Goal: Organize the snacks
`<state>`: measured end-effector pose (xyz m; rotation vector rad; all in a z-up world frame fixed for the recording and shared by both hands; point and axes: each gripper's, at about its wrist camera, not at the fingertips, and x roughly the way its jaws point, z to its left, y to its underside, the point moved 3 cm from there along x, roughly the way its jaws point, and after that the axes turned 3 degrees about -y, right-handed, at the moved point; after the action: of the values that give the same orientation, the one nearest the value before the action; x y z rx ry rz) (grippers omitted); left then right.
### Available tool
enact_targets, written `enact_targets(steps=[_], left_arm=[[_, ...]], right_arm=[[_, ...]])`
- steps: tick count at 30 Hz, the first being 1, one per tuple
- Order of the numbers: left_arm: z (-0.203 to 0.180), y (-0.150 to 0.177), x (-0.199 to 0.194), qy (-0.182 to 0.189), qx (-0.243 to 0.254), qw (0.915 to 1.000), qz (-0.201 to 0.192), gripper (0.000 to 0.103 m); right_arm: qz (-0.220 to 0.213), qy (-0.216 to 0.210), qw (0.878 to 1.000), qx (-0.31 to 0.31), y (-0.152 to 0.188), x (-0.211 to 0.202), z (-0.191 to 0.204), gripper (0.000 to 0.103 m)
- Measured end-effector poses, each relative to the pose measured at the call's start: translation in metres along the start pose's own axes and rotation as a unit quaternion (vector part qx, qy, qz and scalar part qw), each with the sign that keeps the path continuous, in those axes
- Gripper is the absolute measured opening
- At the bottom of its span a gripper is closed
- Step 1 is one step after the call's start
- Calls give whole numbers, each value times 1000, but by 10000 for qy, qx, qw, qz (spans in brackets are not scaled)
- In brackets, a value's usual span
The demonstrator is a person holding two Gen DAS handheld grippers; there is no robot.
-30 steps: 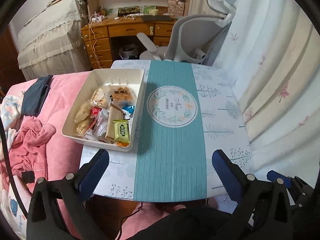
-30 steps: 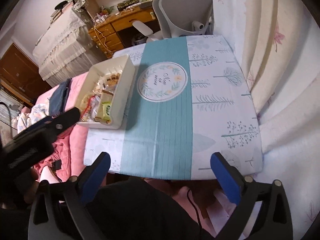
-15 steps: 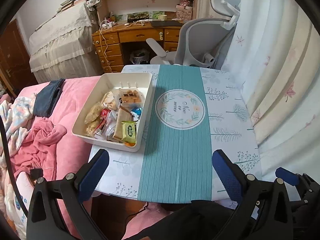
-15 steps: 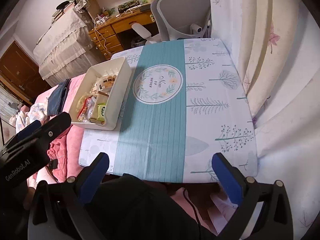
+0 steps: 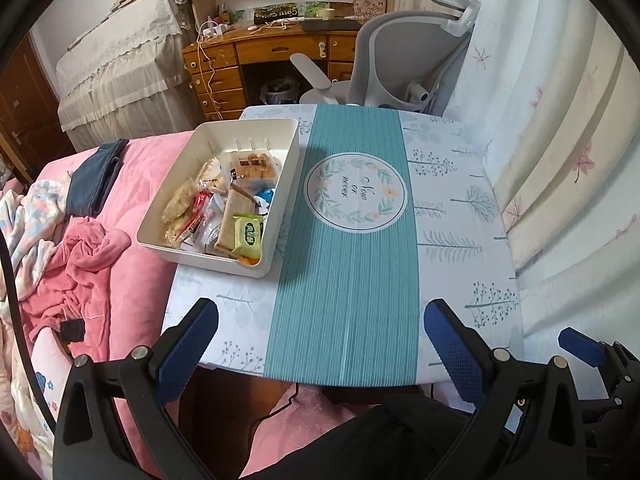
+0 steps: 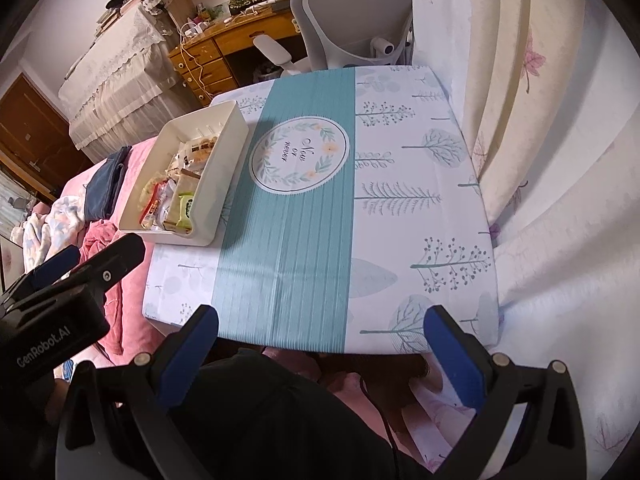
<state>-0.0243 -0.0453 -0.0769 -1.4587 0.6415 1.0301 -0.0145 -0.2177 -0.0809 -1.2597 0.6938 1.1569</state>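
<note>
Tablecloth (image 5: 452, 216) bare beside the snack bin (image 5: 280, 216) (desk chair (image 5: 400, 60) behind), both grippers spread, empty.

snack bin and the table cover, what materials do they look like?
Snack bin: looks like rigid moulded plastic, cream, matte to satin; smooth walls, rounded corners, moulded ribs on the far wall. Table cover: printed sheet, probably wipeable vinyl or coated fabric; it lies flat with a faint sheen, but the weave cannot be seen.
</note>
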Motion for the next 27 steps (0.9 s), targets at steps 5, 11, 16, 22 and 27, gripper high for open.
enact_targets(steps=[5,11,16,22,27], left_arm=[[-2,3,0,7,22,10000,23,102],[-2,6,-1,-40,4,10000,-8,102],[-2,6,-5,-83,-51,9999,-68,102],[-5,2,-5,-109,-45,9999,-103,102],[-8,-2,-5,-123,-14,9998,-123,102]], right_arm=[[36,1,10000,25,3,0,-4,103],[25,-7,10000,23,4,0,-4,103],[-4,-36,10000,-14,3,-2,-4,103],[-24,-47,10000,-8,0,-3,-5,103],[-40,-52,10000,17,-3,-4,-9,103]])
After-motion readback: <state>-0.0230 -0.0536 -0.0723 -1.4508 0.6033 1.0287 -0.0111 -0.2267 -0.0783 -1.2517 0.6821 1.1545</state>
